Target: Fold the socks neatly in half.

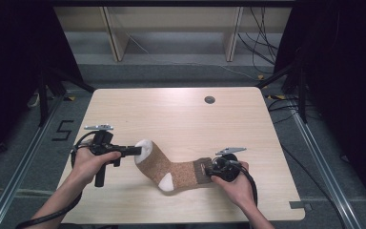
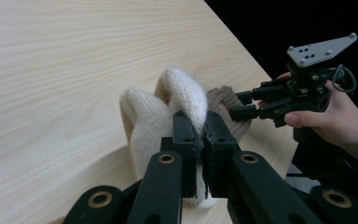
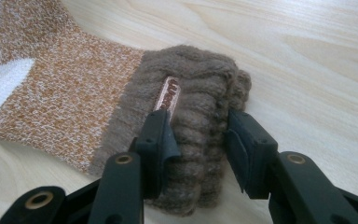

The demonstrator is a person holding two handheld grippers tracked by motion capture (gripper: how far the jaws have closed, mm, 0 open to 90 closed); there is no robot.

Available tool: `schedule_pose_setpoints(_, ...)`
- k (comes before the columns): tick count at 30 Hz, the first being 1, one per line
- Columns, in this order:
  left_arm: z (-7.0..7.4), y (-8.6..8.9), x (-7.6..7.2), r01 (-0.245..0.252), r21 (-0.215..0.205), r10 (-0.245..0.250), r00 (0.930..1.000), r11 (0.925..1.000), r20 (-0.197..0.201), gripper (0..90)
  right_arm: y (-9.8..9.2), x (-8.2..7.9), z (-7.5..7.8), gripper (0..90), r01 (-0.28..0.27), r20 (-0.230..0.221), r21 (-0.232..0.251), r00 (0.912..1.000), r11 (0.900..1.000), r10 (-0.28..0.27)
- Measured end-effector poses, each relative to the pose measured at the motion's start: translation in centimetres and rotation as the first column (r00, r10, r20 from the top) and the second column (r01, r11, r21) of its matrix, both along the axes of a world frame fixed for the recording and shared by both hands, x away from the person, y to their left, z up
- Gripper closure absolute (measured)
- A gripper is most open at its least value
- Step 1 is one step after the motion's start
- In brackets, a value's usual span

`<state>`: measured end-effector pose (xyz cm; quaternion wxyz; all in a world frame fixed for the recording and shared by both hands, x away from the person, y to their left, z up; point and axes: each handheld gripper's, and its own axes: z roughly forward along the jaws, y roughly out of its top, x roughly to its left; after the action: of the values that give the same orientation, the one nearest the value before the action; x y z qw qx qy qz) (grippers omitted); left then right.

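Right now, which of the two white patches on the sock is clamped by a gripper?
The toe patch: the left gripper is shut on it. The heel patch lies free at the sock's bend, away from both grippers.

Even, soft overhead light brightens the table (image 1: 181,114); surroundings fall dark, shadows stay faint, close-up views look slightly soft.

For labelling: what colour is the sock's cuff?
Dark brown, ribbed cuff on the sock; clearest in the right gripper view.

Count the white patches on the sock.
2: the white toe, pinched in the left gripper, and the white heel at the sock's bend. Its underside is hidden.
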<state>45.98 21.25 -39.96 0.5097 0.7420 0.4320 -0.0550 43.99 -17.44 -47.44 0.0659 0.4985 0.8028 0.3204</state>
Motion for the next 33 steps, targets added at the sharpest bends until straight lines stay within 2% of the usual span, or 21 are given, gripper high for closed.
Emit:
schedule_pose_setpoints(1,0.1,-0.3,0.0,0.000,-0.002,0.000,1.0000,1.0000,0.002,85.1,0.3,0.0,-0.1,60.0,0.019,0.010,0.020,0.9998,1.000,-0.019)
schedule_pose_setpoints(2,0.2,-0.5,0.0,0.007,-0.002,-0.007,1.0000,1.0000,0.006,85.1,0.5,-0.1,0.1,60.0,0.021,-0.018,0.015,0.9996,1.000,-0.020)
schedule_pose_setpoints(3,0.3,-0.8,0.0,0.007,-0.007,-0.007,0.9999,1.0000,0.013,85.1,0.4,0.2,-0.1,60.0,0.001,0.019,0.004,0.9998,1.000,-0.002)
schedule_pose_setpoints(8,0.8,-1.8,0.0,0.025,0.004,-0.025,0.9992,0.9997,0.030,85.0,0.9,0.4,-0.1,60.0,-0.004,0.006,0.006,1.0000,1.000,0.004)
schedule_pose_setpoints(9,0.8,-2.0,0.0,0.019,0.008,-0.020,0.9991,0.9998,0.037,85.0,0.9,0.5,-0.3,60.0,-0.026,0.055,0.006,0.9982,1.000,0.026)
schedule_pose_setpoints(10,0.9,-2.0,0.0,0.034,0.007,-0.034,0.9988,0.9994,0.035,85.1,1.2,0.5,-0.3,60.0,0.007,0.033,0.014,0.9994,1.000,-0.007)
schedule_pose_setpoints(13,1.0,-2.4,0.0,0.027,0.017,-0.028,0.9986,0.9995,0.044,85.0,1.3,0.4,-0.2,60.0,-0.006,0.017,0.012,0.9998,1.000,0.006)
schedule_pose_setpoints(15,1.0,-2.6,0.0,0.035,0.019,-0.036,0.9981,0.9992,0.050,85.0,1.3,0.6,-0.3,60.0,-0.016,0.037,0.010,0.9992,1.000,0.016)
schedule_pose_setpoints(17,1.1,-2.8,0.1,0.042,0.017,-0.042,0.9977,0.9990,0.052,85.0,1.6,0.4,-0.2,60.0,0.000,0.011,0.022,0.9999,1.000,-0.001)
schedule_pose_setpoints(18,1.1,-2.8,0.0,0.037,0.026,-0.038,0.9976,0.9990,0.058,85.0,1.5,0.6,-0.2,60.0,-0.013,0.010,0.004,0.9999,1.000,0.013)
schedule_pose_setpoints(19,1.1,-2.9,0.0,0.039,0.027,-0.040,0.9973,0.9989,0.061,85.0,1.6,0.6,-0.2,60.0,-0.006,0.017,0.017,0.9998,1.000,0.006)
schedule_pose_setpoints(20,1.1,-3.0,0.0,0.042,0.026,-0.044,0.9972,0.9988,0.061,85.0,1.6,0.8,-0.3,60.0,-0.025,0.047,0.012,0.9986,1.000,0.025)
schedule_pose_setpoints(21,1.1,-3.1,0.0,0.045,0.024,-0.047,0.9969,0.9987,0.064,85.0,1.7,0.7,-0.2,60.0,-0.011,0.019,0.003,0.9998,1.000,0.011)
schedule_pose_setpoints(22,1.2,-3.2,0.0,0.044,0.032,-0.046,0.9968,0.9985,0.065,85.0,1.8,0.7,-0.2,60.0,-0.012,0.016,0.011,0.9998,1.000,0.012)
schedule_pose_setpoints(23,1.2,-3.4,-0.1,0.038,0.029,-0.040,0.9967,0.9988,0.070,85.1,1.8,0.9,-0.4,60.0,-0.038,0.055,0.007,0.9978,0.999,0.037)
schedule_pose_setpoints(25,1.2,-3.6,-0.1,0.046,0.033,-0.049,0.9962,0.9984,0.072,85.1,2.0,0.9,-0.4,60.0,-0.025,0.049,0.014,0.9985,1.000,0.024)
schedule_pose_setpoints(26,1.2,-3.7,-0.1,0.046,0.031,-0.048,0.9961,0.9985,0.074,85.1,2.1,0.8,-0.2,60.0,-0.019,0.014,0.004,0.9997,1.000,0.019)
schedule_pose_setpoints(28,1.3,-3.8,0.0,0.056,0.033,-0.058,0.9958,0.9979,0.071,85.0,2.2,1.0,-0.4,60.0,-0.032,0.050,0.011,0.9982,0.999,0.031)
schedule_pose_setpoints(31,1.3,-4.2,0.1,0.057,0.032,-0.059,0.9954,0.9978,0.075,85.1,2.3,1.0,-0.3,60.0,-0.028,0.042,0.007,0.9987,1.000,0.027)
schedule_pose_setpoints(32,1.4,-4.4,0.1,0.062,0.035,-0.065,0.9949,0.9975,0.077,85.1,2.5,0.8,-0.2,60.0,-0.015,0.017,0.015,0.9998,1.000,0.014)
schedule_pose_setpoints(33,1.4,-4.5,0.1,0.060,0.042,-0.063,0.9946,0.9973,0.082,85.1,2.4,1.0,-0.3,60.0,-0.038,0.046,0.007,0.9982,0.999,0.038)
